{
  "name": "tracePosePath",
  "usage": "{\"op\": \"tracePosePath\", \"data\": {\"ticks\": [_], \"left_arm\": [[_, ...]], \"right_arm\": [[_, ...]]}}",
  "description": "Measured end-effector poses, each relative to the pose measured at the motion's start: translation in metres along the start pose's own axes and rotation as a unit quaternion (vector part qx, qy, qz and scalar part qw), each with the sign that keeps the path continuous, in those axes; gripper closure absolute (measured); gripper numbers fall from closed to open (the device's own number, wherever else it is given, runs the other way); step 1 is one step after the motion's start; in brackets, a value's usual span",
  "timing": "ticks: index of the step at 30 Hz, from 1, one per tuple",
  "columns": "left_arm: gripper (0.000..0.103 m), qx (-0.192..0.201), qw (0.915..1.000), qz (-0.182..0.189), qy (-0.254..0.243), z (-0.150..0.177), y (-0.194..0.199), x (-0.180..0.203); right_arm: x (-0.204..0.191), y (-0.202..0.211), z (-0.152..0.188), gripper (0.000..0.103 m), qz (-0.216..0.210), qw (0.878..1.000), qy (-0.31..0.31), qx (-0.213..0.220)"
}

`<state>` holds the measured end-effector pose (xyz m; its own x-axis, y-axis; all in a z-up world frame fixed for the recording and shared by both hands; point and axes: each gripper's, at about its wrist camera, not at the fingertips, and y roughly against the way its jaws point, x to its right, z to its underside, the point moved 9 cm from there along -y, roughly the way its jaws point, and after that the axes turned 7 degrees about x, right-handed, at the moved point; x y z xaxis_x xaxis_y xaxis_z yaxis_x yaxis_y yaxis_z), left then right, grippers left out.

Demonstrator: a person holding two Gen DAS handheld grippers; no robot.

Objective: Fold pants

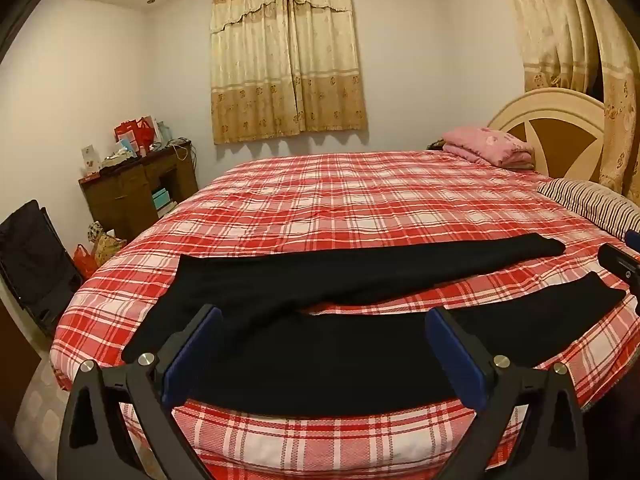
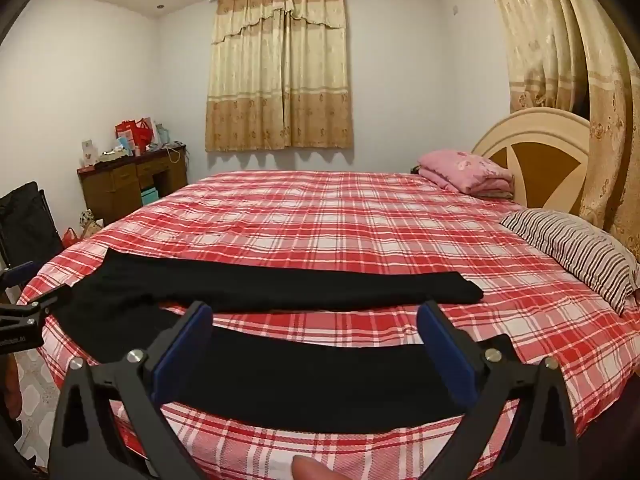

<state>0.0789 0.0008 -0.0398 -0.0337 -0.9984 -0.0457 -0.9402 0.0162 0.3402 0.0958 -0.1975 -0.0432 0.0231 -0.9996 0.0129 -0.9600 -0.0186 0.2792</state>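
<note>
Black pants (image 1: 320, 332) are spread flat near the front edge of the bed (image 1: 360, 200), waist at the left, both legs running off to the right with a strip of plaid showing between them. Not folded at all yet.

Starting at the left: the left gripper (image 1: 324, 344) hangs over the waist and seat end, jaws as wide as they go, holding nothing. Move along to the right and the right gripper (image 2: 314, 338) is the same story, wide open and empty, sitting above the near leg (image 2: 320, 380) closer to the cuff end.

If it were me, I'd grab the near leg at both ends together, hip side and cuff side, pinching just the one leg. Then lift and carry it straight over onto the far leg (image 2: 320, 284) so the edges line up. Keep the cloth taut between the two grips or it'll probably bunch in the middle.
</note>
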Motion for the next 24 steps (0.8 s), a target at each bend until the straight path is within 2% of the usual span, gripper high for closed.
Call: {"op": "tracePosePath", "data": {"ticks": [2, 5, 6, 24], "left_arm": [[0.001, -0.004, 0.9999, 0.004, 0.010, 0.002, 0.000, -0.006], [0.001, -0.016, 0.9998, -0.009, -0.008, 0.003, -0.009, -0.001], [0.001, -0.013, 0.9998, -0.010, -0.009, 0.003, -0.009, 0.001], [0.001, -0.002, 0.9999, -0.014, -0.007, 0.005, -0.009, 0.000]], "right_arm": [[0.000, 0.000, 0.000, 0.000, 0.000, 1.000, 0.004, 0.003], [0.000, 0.001, -0.001, 0.000, -0.005, 1.000, 0.007, 0.006], [0.002, -0.005, 0.006, 0.000, 0.003, 1.000, 0.006, -0.006], [0.002, -0.003, 0.010, 0.000, 0.008, 1.000, 0.021, -0.006]]}}
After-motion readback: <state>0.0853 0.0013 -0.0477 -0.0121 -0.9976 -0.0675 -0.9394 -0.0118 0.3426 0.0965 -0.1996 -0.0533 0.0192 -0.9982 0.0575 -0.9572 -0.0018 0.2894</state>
